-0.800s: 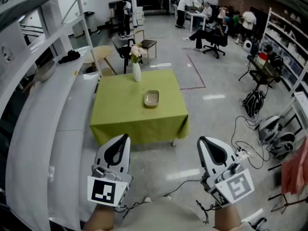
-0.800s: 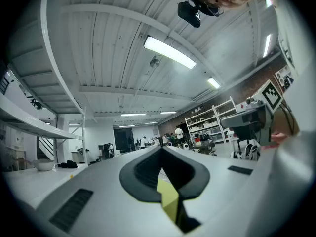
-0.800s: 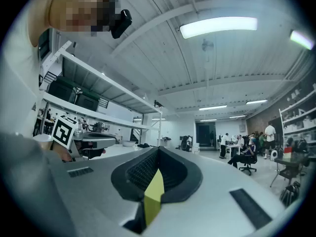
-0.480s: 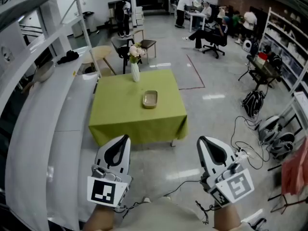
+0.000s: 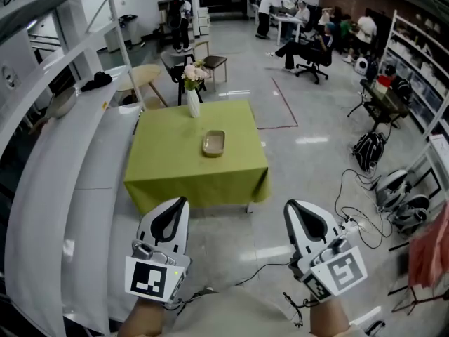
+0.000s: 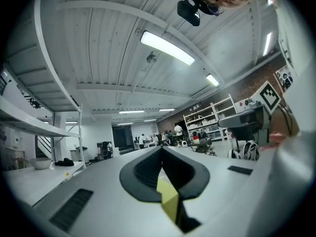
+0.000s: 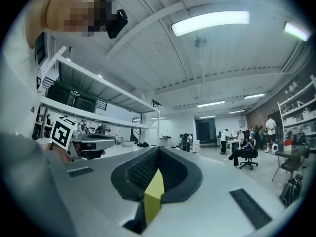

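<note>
white shelf (image 5: 49, 209) — left; backpack (image 5: 370, 149), cables (image 5: 359, 201) — right floor; seated people (image 5: 309, 42)

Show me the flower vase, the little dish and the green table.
flower vase (image 5: 192, 106): head view, white body.
dish (image 5: 213, 143): head view, its middle.
green table (image 5: 168, 167): head view, bare cloth.

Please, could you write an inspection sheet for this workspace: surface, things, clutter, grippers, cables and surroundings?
Surface: table under a green cloth, standing on a grey floor.
Job's things: shallow dish mid-table; vase of flowers at the far edge, apart from it.
Clutter: nothing seen.
Grippers: left gripper and right gripper both shut, with nothing between the jaws, held short of the table.
Cables: cables lie loose on the floor.
Surroundings: white shelving at left; people at desks far behind.
</note>
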Tool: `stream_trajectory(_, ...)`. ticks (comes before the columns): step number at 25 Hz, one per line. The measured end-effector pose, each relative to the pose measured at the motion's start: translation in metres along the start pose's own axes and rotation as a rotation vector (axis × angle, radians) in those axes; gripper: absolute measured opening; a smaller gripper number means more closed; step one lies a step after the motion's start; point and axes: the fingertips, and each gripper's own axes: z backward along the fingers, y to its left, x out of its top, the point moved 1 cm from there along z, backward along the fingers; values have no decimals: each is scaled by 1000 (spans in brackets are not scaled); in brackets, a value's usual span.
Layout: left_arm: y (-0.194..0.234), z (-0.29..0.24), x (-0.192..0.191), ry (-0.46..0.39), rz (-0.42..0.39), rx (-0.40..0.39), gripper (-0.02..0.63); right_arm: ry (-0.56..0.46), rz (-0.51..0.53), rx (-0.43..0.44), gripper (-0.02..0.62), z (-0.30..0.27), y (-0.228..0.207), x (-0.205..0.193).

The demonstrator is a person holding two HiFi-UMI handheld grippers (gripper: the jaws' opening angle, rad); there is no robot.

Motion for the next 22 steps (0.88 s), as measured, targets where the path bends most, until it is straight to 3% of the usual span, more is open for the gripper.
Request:
stream_trajectory(6,-15,-1,-3,22,22,-1,6,-1,-3,15,6,4,-6,-7)
stream_trajectory(14,-13,-7,1,6,-24,22,6,-5,-29,18,6,3,-20,-17)
stream_trajectory(22,-2,-23,-10,18,-4,22,6,-9,-21,22,6,-25,-29,-25)
